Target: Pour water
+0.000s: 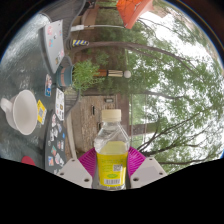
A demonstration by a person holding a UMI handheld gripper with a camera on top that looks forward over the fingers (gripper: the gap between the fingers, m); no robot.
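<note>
Pink pads (88,161) on the gripper (112,168) press against either side of a clear plastic bottle (111,148), so the gripper is clamped around it, holding it upright between the two fingers. Its white cap (111,116) stands at the top, above a neck that widens into a body filled with yellowish liquid, and a yellow label (111,175) with small print wraps its lower part, down between the fingers.

Left of the bottle, a glass-topped desk (30,70) appears steeply tilted from the gripper's angle. A white mug (20,113) sits on it, well apart from the bottle, with its handle turned away to the far side. Nearer the bottle than the mug, a few small colourful items lie on the glass, too small to identify. Farther along the desk from the mug stand a grey container (50,42) and a dark rounded vessel (63,74), and I can't tell what either holds.

Beyond the bottle spread leafy trees (165,90) under a bright sky. High above the bottle, something orange (131,11) shows.
</note>
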